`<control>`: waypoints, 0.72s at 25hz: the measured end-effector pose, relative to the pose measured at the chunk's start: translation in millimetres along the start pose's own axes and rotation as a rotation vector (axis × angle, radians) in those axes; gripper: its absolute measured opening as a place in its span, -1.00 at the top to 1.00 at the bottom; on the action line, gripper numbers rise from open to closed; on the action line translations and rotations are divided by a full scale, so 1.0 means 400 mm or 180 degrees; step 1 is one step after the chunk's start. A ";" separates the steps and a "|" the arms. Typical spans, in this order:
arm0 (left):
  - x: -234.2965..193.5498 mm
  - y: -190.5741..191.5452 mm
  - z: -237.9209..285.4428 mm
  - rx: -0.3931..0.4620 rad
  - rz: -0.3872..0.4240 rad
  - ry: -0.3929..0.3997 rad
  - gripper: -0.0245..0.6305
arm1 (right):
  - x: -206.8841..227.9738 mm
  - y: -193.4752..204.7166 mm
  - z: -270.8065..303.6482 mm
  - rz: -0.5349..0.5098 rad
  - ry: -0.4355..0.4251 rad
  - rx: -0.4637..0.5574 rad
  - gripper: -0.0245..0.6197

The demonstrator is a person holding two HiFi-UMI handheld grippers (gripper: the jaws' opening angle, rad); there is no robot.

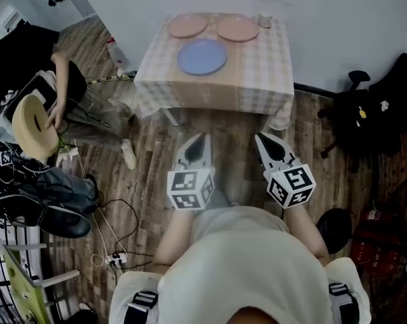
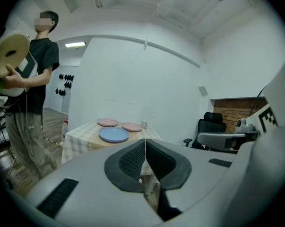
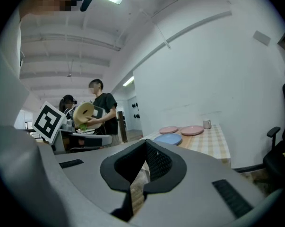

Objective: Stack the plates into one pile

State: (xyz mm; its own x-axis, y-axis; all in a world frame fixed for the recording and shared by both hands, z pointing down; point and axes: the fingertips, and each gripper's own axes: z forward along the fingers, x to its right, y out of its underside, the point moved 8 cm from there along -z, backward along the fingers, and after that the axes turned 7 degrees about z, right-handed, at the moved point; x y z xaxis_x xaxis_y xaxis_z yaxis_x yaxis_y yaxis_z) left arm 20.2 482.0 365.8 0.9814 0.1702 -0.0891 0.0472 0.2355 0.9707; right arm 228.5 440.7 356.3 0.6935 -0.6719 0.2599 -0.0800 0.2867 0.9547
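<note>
Three plates lie apart on a small table with a checked cloth (image 1: 257, 86): a blue plate (image 1: 202, 57) nearest me, a pink plate (image 1: 187, 25) at the back left and another pink plate (image 1: 237, 28) at the back right. Both grippers hang over the wooden floor, well short of the table. My left gripper (image 1: 200, 139) is shut with nothing in it, and so is my right gripper (image 1: 262, 139). The left gripper view shows the blue plate (image 2: 114, 135) and the two pink plates (image 2: 107, 122) (image 2: 132, 127) far ahead. In the right gripper view the blue plate (image 3: 168, 139) lies in front of the pink ones.
A small white cup (image 1: 264, 20) stands at the table's back right corner. A person (image 1: 34, 73) holding a round tan object (image 1: 33, 125) stands at the left among cables and bags. A black office chair (image 1: 365, 113) is at the right, by the wall.
</note>
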 end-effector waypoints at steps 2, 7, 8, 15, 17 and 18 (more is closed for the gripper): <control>0.003 0.002 0.006 -0.0013 -0.0004 0.0000 0.91 | 0.007 0.004 0.004 0.0031 -0.0011 -0.0037 0.92; 0.007 -0.004 0.016 -0.0031 0.0008 -0.0017 0.91 | 0.027 0.012 0.018 0.0100 0.0025 -0.0111 0.92; 0.005 -0.004 0.018 -0.0032 0.0006 -0.0026 0.91 | 0.031 0.012 0.022 0.0126 0.0025 -0.0110 0.92; -0.020 -0.001 0.033 -0.0066 -0.0036 -0.0113 0.91 | 0.044 -0.002 0.058 0.0150 -0.0023 -0.0078 0.92; -0.027 -0.003 0.044 -0.0068 -0.0039 -0.0126 0.91 | 0.049 -0.008 0.068 0.0144 -0.0032 -0.0064 0.92; -0.031 -0.005 0.051 -0.0068 -0.0041 -0.0126 0.91 | 0.052 -0.010 0.074 0.0142 -0.0034 -0.0057 0.92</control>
State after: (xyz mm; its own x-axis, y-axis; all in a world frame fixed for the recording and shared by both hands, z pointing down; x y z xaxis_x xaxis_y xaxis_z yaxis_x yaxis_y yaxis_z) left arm 11.9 460.0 369.5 0.9873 0.1293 -0.0923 0.0564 0.2578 0.9645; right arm 222.4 405.4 362.2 0.6819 -0.6654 0.3036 -0.0977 0.3286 0.9394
